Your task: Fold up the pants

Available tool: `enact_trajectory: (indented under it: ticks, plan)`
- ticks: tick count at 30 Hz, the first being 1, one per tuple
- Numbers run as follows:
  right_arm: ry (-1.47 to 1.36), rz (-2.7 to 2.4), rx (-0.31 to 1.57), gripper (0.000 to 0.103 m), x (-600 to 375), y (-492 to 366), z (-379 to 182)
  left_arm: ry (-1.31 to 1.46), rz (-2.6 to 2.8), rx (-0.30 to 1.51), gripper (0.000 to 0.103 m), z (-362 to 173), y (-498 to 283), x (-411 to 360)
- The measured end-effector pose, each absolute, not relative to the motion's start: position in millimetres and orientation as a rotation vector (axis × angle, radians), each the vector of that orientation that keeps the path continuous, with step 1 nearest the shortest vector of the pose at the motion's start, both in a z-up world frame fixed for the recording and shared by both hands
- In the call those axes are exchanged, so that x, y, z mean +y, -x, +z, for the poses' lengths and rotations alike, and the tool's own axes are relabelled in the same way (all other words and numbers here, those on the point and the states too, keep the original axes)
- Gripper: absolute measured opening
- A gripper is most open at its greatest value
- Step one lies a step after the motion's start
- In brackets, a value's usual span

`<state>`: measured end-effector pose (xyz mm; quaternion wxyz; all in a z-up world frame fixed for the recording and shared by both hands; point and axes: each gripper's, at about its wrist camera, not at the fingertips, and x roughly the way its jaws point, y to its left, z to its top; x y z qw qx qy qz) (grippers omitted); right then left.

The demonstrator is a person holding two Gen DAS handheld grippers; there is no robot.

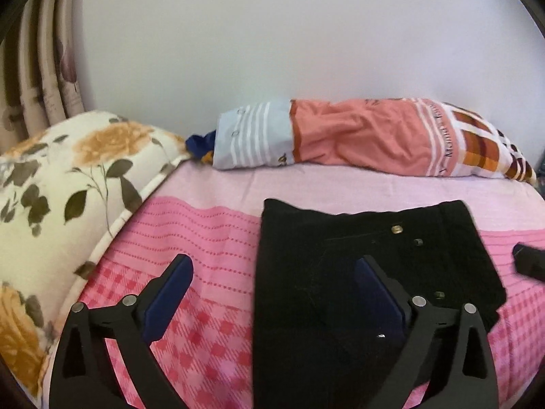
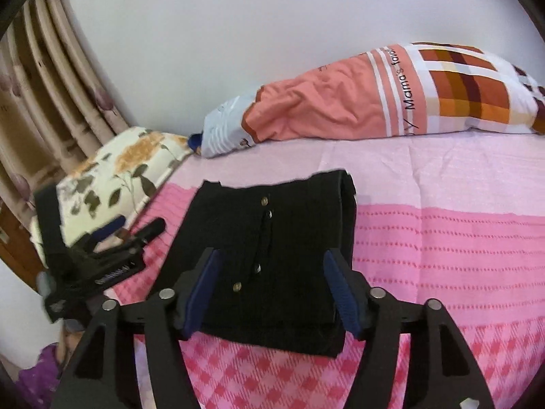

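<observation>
- The left gripper [image 1: 274, 271] stands spread wide above the bed; its blue pads [image 1: 170, 293] grip nothing, and only the bedspread and the left edge of the pants show between them.
- The right gripper [image 2: 272, 266] is parted to a middling width, and the folded pants [image 2: 272, 255] show in the gap. I cannot tell whether the pads brush the cloth, but they do not pinch it.
- In the right wrist view the left gripper [image 2: 136, 228] shows off to the left of the pants, hanging over the bedspread near the floral pillow.
- In the left wrist view a dark tip of the right gripper [image 1: 529, 260] pokes in at the right edge — just beside the pants, apart from them.
- The pants [image 1: 357, 272] lie flat as a black folded bundle in the middle of the bed. The long axis runs from the near edge toward the wall, and metal buttons [image 2: 264, 200] run in a line along that axis.
- Under them is a pink bedspread [image 2: 442, 255], checked near the front and striped further back.
- A floral pillow [image 1: 68, 187] lies at the left, before a curtain [image 2: 51, 85].
- A long orange and plaid pillow [image 2: 391, 95] lies along the white wall [image 1: 272, 34] — well apart from the pants.
- Nothing lies between the grippers and the pants.
</observation>
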<state>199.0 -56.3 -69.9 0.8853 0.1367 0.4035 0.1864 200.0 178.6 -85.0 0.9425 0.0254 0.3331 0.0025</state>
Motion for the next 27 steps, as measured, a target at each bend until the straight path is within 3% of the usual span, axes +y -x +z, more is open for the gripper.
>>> enact_trajectory:
  ticks: [11, 20, 27]
  plan:
    - [-0.272, 0.332, 0.815, 0.081, -50, -163, -63, -0.071, -0.021, 0.585, 0.102, -45, -153, 146]
    - [-0.283, 0.256, 0.778, 0.086, -57, -140, -47, -0.059, 0.019, 0.528, 0.103, -21, -121, 140]
    - [-0.300, 0.264, 0.737, 0.092, -64, -125, -26, -0.013, 0.127, 0.380, 0.103, 18, -90, 144]
